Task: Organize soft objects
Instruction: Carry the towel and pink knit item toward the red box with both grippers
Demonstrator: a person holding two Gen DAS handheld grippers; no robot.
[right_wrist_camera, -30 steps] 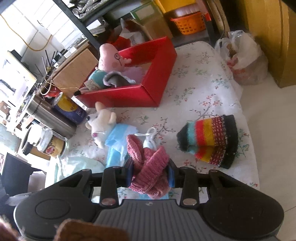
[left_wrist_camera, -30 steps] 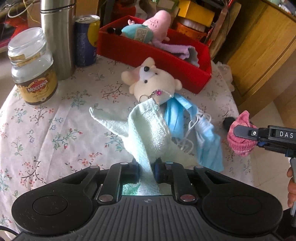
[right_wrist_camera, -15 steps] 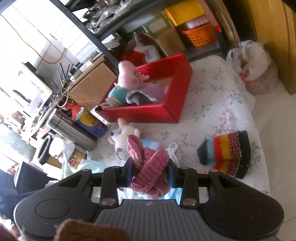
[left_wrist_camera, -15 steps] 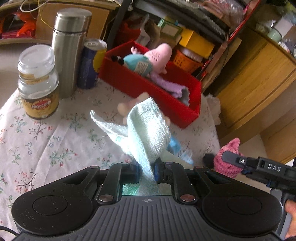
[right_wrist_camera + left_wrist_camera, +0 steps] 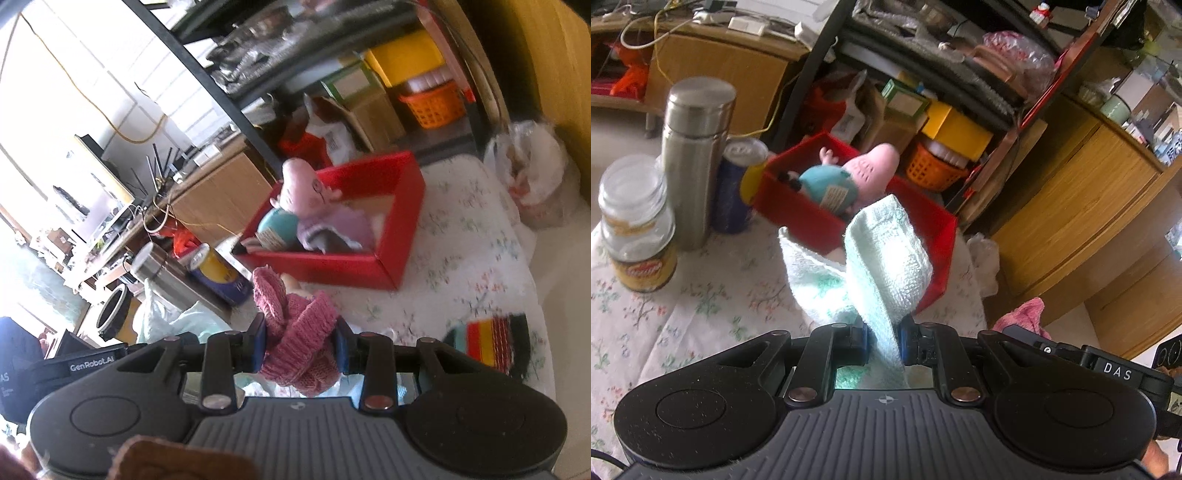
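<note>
My left gripper [image 5: 883,341] is shut on a pale green towel [image 5: 882,254] and holds it above the floral table, in front of the red box [image 5: 798,218]. My right gripper [image 5: 300,349] is shut on a pink knitted hat [image 5: 295,332], raised above the table before the red box [image 5: 402,236]. The box holds a pink and teal plush pig [image 5: 299,206] and a lilac cloth [image 5: 343,229]. A striped knitted hat [image 5: 495,343] lies on the table at the right. The towel and the pink hat hide the other soft items on the table.
A steel flask [image 5: 694,155], a blue and yellow can [image 5: 735,184] and a coffee jar [image 5: 635,225] stand at the table's left. Shelves with boxes and an orange basket [image 5: 931,170] stand behind. A wooden cabinet [image 5: 1082,206] is to the right.
Both grippers have risen and moved toward the red box with the towel and the pink hat. The white plush and blue masks have dropped out of sight.
</note>
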